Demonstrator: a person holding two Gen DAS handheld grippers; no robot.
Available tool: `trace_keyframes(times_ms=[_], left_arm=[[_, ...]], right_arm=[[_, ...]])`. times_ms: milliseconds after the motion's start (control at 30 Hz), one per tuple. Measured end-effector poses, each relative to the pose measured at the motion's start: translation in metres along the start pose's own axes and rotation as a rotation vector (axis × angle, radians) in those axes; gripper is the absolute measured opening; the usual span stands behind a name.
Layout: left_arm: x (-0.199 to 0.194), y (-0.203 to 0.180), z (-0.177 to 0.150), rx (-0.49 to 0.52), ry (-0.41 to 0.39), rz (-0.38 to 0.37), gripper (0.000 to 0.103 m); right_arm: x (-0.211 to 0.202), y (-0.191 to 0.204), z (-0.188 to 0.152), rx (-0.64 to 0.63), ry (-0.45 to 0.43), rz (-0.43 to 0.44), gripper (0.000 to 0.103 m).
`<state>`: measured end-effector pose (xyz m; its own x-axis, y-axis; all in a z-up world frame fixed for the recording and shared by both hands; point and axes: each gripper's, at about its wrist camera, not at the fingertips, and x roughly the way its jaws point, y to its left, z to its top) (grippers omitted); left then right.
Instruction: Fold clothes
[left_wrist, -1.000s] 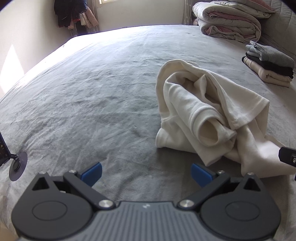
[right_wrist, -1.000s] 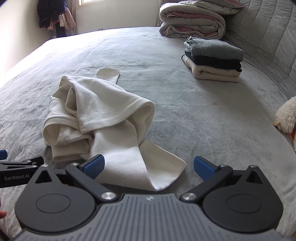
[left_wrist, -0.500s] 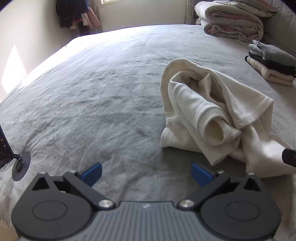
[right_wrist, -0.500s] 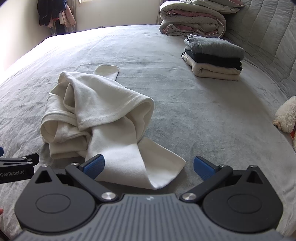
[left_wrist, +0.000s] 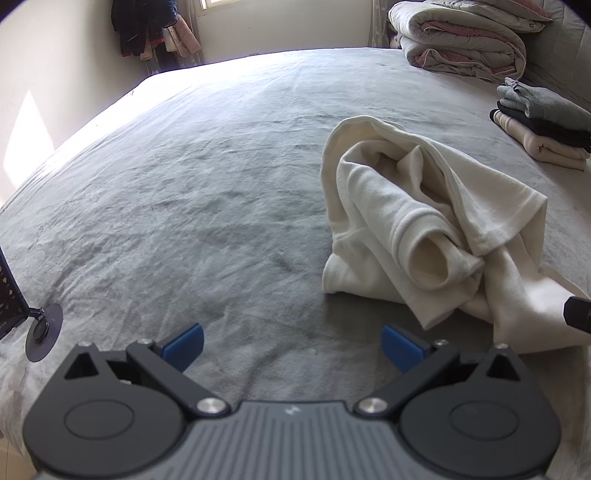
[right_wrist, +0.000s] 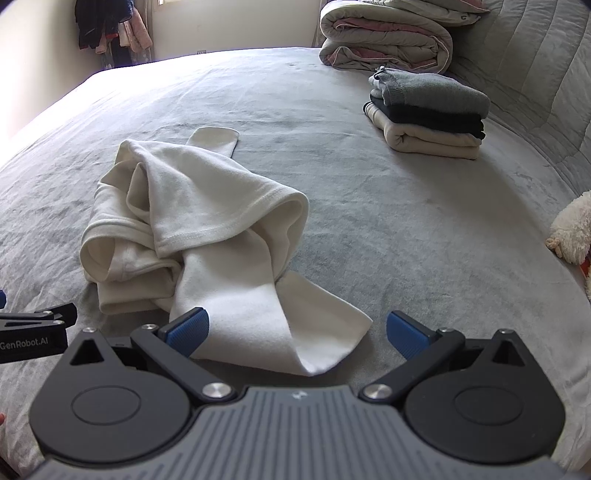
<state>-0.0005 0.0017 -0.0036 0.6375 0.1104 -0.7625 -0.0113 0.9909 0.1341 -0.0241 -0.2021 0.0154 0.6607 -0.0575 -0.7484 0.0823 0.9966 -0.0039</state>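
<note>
Left wrist view: left gripper (left_wrist: 291, 345) fingers spread, holding nothing. Cream garment (left_wrist: 417, 221), crumpled on the bed (left_wrist: 184, 203), has drifted from centre-right toward the right edge; camera easing back, no grasp begun. Its lower right corner is cut off.

Right wrist view: right gripper (right_wrist: 297, 332) fingers released; garment's near flap just ahead, scarcely shifted. Underside layers hidden.

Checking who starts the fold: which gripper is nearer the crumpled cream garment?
Right. The right gripper is open with the cream garment's near flap lying between its fingers. The left gripper is open over bare bedspread, with the garment off to its right.
</note>
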Motion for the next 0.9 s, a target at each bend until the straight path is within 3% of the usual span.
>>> trace_keyframes(times_ms=[900], left_arm=[[0.0019,0.0003,0.0008,0.005,0.008,0.006,0.103]], right_arm=[[0.0031,0.0009,-0.0019,-0.011,0.019,0.002,0.103]])
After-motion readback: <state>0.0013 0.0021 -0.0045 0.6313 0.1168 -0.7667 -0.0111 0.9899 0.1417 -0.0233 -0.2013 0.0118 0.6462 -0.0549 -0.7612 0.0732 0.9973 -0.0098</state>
